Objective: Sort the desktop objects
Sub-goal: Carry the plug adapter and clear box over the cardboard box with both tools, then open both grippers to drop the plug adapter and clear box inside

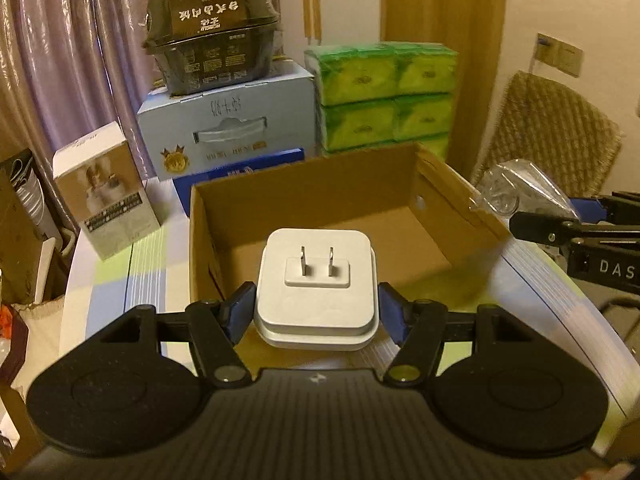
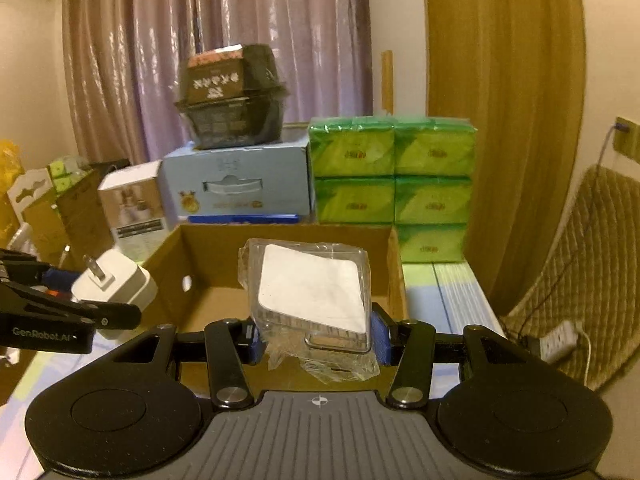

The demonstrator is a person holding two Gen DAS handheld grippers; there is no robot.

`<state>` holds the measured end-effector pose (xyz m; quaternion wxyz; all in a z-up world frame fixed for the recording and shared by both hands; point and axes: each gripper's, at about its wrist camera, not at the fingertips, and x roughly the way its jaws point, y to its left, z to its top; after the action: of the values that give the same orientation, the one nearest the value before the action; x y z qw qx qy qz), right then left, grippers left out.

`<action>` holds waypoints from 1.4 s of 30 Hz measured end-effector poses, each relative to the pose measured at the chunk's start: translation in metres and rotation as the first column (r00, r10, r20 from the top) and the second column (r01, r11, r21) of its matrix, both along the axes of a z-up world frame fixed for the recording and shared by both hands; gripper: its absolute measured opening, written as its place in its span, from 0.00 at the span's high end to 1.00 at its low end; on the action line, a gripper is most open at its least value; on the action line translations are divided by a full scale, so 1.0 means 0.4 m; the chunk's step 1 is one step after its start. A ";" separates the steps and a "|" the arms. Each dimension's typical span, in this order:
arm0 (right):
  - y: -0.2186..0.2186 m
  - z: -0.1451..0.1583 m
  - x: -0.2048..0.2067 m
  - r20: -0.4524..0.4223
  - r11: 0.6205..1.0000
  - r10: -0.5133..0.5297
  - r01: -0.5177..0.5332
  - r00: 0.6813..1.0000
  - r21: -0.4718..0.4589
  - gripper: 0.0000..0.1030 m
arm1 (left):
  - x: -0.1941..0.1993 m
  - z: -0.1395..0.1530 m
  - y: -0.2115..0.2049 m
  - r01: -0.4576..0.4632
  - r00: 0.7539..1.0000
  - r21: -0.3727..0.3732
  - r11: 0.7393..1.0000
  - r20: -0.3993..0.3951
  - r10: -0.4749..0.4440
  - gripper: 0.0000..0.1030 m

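Observation:
My left gripper (image 1: 316, 304) is shut on a white plug adapter (image 1: 316, 288), its two metal prongs pointing forward, held above the near rim of an open cardboard box (image 1: 320, 200). In the right wrist view that adapter (image 2: 116, 280) shows at the left, over the box's left wall. My right gripper (image 2: 316, 336) is shut on a clear plastic packet (image 2: 312, 288) with a white card inside, held over the near edge of the box (image 2: 280, 240). The right gripper and packet (image 1: 516, 188) appear at the right edge of the left wrist view.
Behind the box stand a light blue carton (image 1: 228, 128) topped by a dark food container (image 1: 212, 32), stacked green tissue packs (image 1: 384, 96) and a small white-and-tan box (image 1: 104, 196). A quilted chair (image 2: 592, 280) and power strip (image 2: 558, 340) lie at the right.

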<state>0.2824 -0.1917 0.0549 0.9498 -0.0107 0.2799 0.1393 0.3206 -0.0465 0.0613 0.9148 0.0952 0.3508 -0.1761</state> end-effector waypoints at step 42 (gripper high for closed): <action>-0.003 -0.065 0.164 -0.029 0.999 0.034 -0.033 0.999 0.042 0.13 | 0.080 -0.073 0.058 -0.105 0.992 -0.106 0.989 0.057 0.112 0.07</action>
<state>0.3479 -0.1931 0.0289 0.9432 0.0062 0.2906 0.1610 0.3524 -0.0232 0.0323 0.9373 0.0342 0.3170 -0.1407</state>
